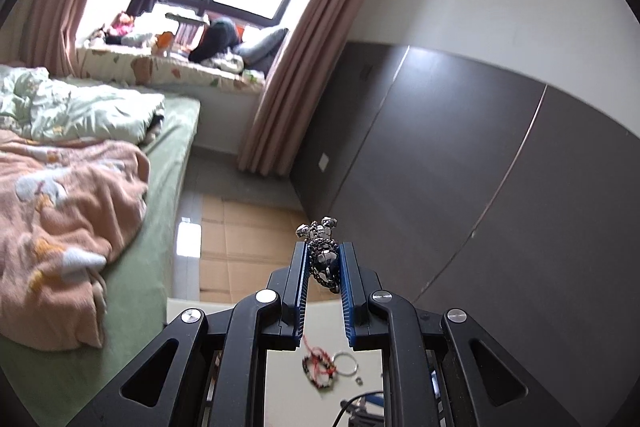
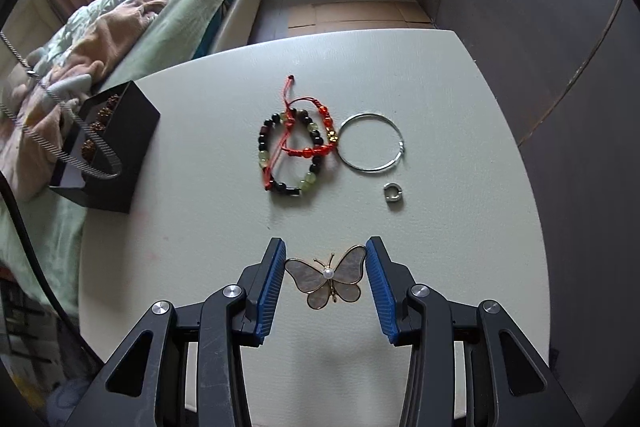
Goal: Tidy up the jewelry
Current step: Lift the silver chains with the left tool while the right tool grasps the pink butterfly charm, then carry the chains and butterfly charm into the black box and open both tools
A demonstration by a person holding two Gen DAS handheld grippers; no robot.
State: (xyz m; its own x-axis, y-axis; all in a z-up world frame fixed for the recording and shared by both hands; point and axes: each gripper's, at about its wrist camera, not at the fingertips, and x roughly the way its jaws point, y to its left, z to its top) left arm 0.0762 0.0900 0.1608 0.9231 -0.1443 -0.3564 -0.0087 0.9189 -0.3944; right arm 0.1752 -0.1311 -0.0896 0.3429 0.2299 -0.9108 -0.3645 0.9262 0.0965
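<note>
My left gripper [image 1: 323, 254] is shut on a silver bear pendant [image 1: 320, 231] with its beaded chain, held high above the table and facing the room. My right gripper [image 2: 325, 254] is open just above the white table [image 2: 200, 227], its jaws on either side of a gold-edged butterfly brooch [image 2: 328, 277] without gripping it. Further out lie a dark-and-green bead bracelet [image 2: 289, 151], a red cord bracelet [image 2: 308, 131], a thin silver hoop [image 2: 370, 142] and a small silver ring [image 2: 393, 195]. A black jewelry box [image 2: 120, 147] stands at the left with brown beads inside.
A silver rope chain [image 2: 80, 131] hangs in front of the box at the left. A bed [image 1: 80, 167] with blankets lies left of the table. A dark panelled wall [image 1: 460, 187] is on the right. Cardboard covers the floor [image 1: 240, 239] beyond the table.
</note>
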